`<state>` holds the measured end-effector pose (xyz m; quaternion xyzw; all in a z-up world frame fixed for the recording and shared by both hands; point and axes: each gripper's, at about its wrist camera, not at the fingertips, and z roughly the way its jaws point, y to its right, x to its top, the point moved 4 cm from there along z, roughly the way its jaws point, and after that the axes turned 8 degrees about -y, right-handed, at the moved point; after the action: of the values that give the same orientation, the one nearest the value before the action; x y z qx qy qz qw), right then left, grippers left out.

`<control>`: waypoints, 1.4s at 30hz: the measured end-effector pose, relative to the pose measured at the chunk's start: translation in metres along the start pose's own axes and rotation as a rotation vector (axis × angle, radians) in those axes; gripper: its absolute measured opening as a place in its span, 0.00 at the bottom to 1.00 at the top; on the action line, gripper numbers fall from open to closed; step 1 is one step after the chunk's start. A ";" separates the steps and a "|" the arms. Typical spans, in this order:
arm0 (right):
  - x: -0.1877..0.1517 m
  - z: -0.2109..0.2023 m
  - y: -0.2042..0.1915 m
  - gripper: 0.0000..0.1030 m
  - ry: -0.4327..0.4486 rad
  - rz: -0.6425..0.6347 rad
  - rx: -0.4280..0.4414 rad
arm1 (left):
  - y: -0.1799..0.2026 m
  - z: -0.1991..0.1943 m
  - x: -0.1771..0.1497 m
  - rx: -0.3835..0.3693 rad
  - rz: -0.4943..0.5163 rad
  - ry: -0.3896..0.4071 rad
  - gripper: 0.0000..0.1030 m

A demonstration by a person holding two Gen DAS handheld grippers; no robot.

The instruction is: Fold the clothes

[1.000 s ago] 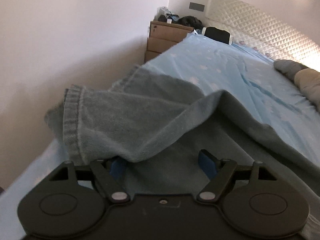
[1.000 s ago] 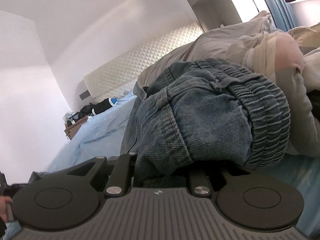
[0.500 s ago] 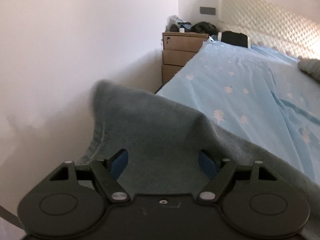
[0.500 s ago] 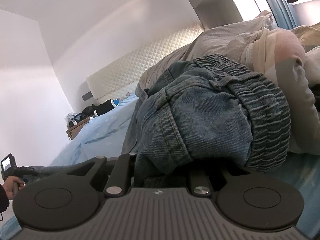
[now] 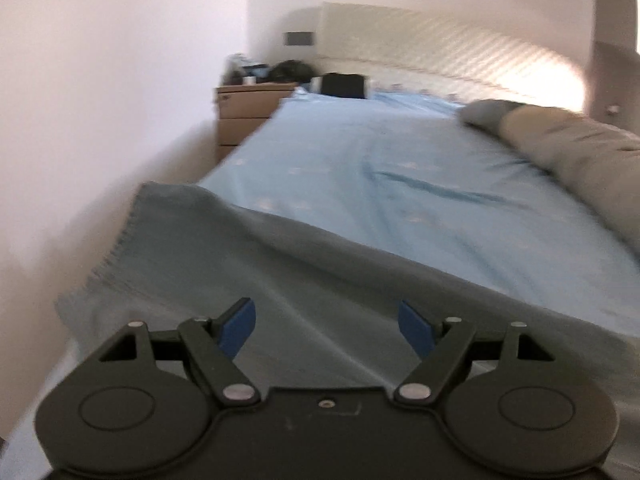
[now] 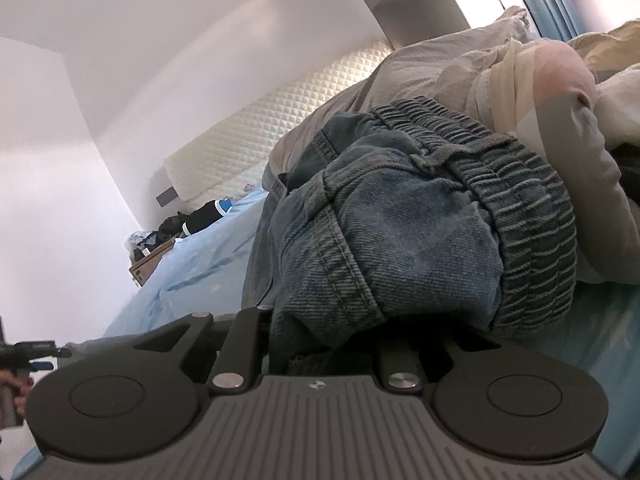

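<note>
Jeans (image 6: 400,240) were spread across the light-blue bedsheet (image 5: 400,184), the elastic waistband bunched up and clamped in the right gripper (image 6: 320,344) (its fingers were hidden under the denim). One leg (image 5: 240,264) was laid flat beneath the left gripper (image 5: 326,324), whose blue pads (image 5: 240,326) were parted wide, nothing being held between them.

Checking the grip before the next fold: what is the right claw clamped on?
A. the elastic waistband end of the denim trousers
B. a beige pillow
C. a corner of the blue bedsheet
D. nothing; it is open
A: in the right wrist view the right claw is closed on bunched denim trousers, with the ribbed elastic waistband right above it.
</note>
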<state>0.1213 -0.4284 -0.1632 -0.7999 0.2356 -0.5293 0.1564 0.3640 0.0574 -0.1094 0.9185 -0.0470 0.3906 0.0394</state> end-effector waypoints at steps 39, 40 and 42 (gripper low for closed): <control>0.028 0.078 -0.202 0.17 0.316 -0.379 -0.155 | 0.018 -0.002 -0.052 -0.076 0.035 0.034 0.78; 0.025 0.087 -0.214 0.17 0.319 -0.408 -0.140 | 0.012 -0.004 -0.050 -0.077 0.012 0.041 0.78; 0.014 0.104 -0.237 0.17 0.319 -0.465 -0.107 | 0.000 -0.007 -0.045 -0.078 -0.032 0.054 0.78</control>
<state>0.2720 -0.2367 -0.0742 -0.7463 0.0952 -0.6568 -0.0508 0.3276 0.0605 -0.1370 0.9059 -0.0466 0.4127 0.0827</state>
